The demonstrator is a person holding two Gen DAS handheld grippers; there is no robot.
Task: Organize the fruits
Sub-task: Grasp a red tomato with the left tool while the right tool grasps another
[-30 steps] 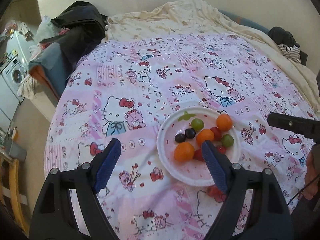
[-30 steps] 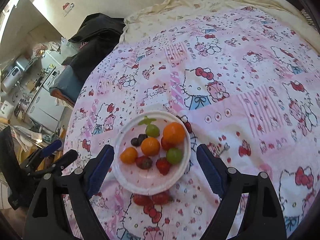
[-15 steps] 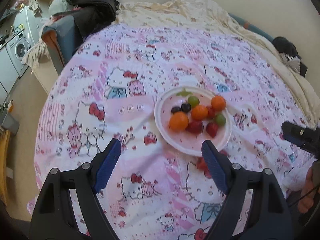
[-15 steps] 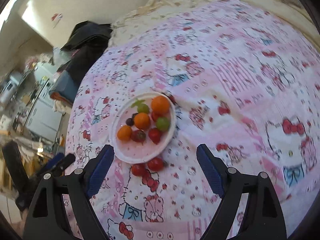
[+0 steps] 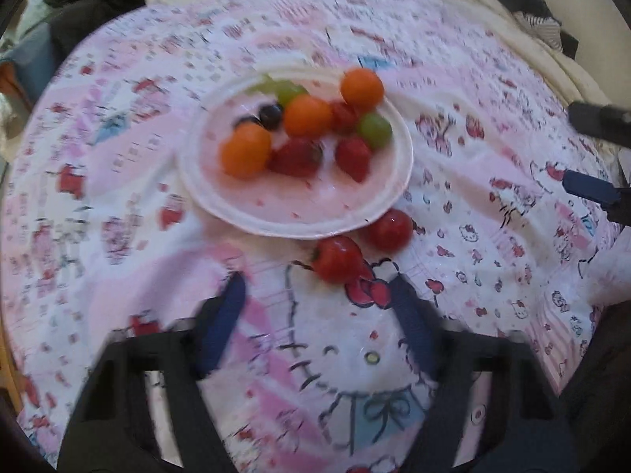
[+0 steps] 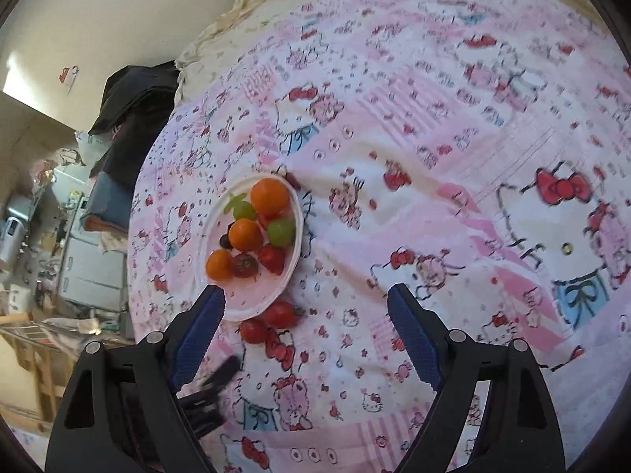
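A white plate (image 5: pixel 299 228) (image 6: pixel 252 295) on the pink cartoon-cat bedsheet holds three oranges, green and dark grapes and red fruits. Two red tomatoes lie on the sheet just off its near rim, one nearer (image 5: pixel 339 258) (image 6: pixel 252 330) and one further (image 5: pixel 388 224) (image 6: pixel 282 313). My left gripper (image 5: pixel 317 295) hangs low over the sheet right behind the nearer tomato. Its jaws are closing and nothing is between them. My right gripper (image 6: pixel 305 291) (image 5: pixel 591 155) stands open and empty, its left finger over the plate's near rim.
Dark clothes (image 5: pixel 90 8) (image 6: pixel 134 102) are piled at the bed's far left corner. A cream blanket (image 5: pixel 512 39) runs along the far side, with a striped garment (image 5: pixel 544 27) on it. Beyond the bed's left edge are appliances and clutter (image 6: pixel 90 276).
My left gripper has dropped toward the sheet, closing in on the two loose tomatoes, and its jaws have narrowed. The right gripper has rolled and shifted, so the plate now sits at its left finger.
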